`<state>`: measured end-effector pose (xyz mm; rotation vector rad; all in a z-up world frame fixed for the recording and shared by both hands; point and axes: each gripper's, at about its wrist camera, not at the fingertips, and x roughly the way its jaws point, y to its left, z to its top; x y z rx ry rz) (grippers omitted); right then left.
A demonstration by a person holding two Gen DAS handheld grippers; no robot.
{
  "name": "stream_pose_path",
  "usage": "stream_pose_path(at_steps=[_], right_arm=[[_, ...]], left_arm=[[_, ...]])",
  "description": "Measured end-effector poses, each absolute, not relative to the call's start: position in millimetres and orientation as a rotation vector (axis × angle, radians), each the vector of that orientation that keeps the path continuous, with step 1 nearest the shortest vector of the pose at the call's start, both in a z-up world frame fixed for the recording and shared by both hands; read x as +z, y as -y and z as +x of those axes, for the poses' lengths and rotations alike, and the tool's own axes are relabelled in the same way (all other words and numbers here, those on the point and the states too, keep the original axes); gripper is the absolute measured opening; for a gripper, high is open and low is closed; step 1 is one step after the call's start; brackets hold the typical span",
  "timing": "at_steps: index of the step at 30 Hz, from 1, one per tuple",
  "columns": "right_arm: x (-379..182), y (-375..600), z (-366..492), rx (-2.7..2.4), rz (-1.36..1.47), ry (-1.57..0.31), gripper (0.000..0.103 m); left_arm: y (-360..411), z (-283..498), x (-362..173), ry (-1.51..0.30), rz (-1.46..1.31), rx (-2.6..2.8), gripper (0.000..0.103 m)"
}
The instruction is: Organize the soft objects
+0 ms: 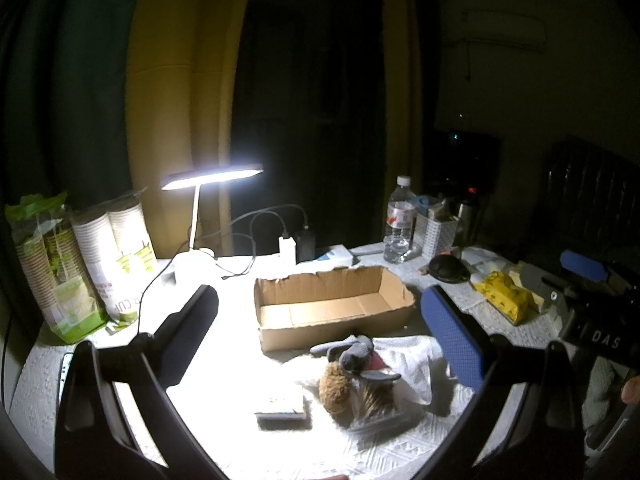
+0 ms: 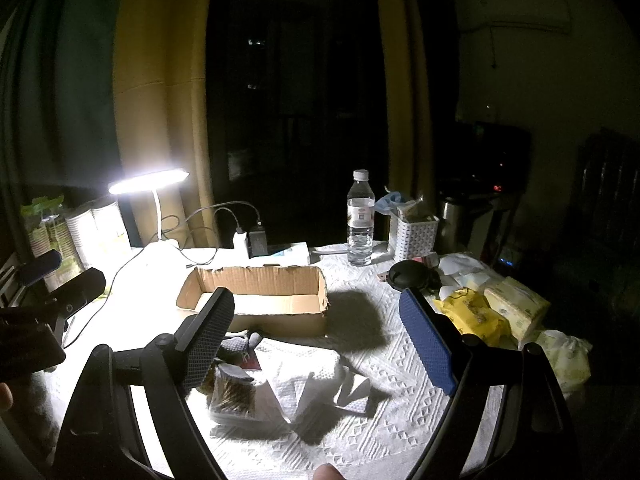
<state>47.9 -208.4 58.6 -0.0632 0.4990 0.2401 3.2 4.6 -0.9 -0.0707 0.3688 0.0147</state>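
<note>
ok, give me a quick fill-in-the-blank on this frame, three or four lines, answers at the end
1. The cardboard box holds ____.
2. The desk lamp is switched ____.
3. The water bottle stands ____.
4. Both the left gripper and the right gripper have their jaws ____.

Missing words: nothing; on; upright; open

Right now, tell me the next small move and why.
Probably lower the left gripper onto the grey plush toy. Both grippers are open and empty, the cardboard box behind holds nothing, and the toy lies on the white towel between the left fingers.
</note>
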Motion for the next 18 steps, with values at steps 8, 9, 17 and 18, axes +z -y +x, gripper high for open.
stream_pose_path(at_steps=[8,9,17,18], right_arm=[[58.1,209.9,48.4,0.240,-0.062,-0.501,0.087],[57.8,210.2,48.8,0.240,-0.062,-0.501,0.087],[55.2,216.3,52.1,0.231,-0.059,-0.503,0.087],[54.9,217.0,52.2,0.230,-0.060,-0.503,0.087]], left_arm=[[-1.1,6.3,-2.1,-0.373,-0.070,0.010,0.102],[-1.6,5.1,-2.3,-0.371,-0.069,0.011,0.102],[1.9,8.6,-3.7,-0.370,-0.062,0.002,0.102],[1.1,10.5,-4.6,-0.372,-0.063,0.000,0.102]])
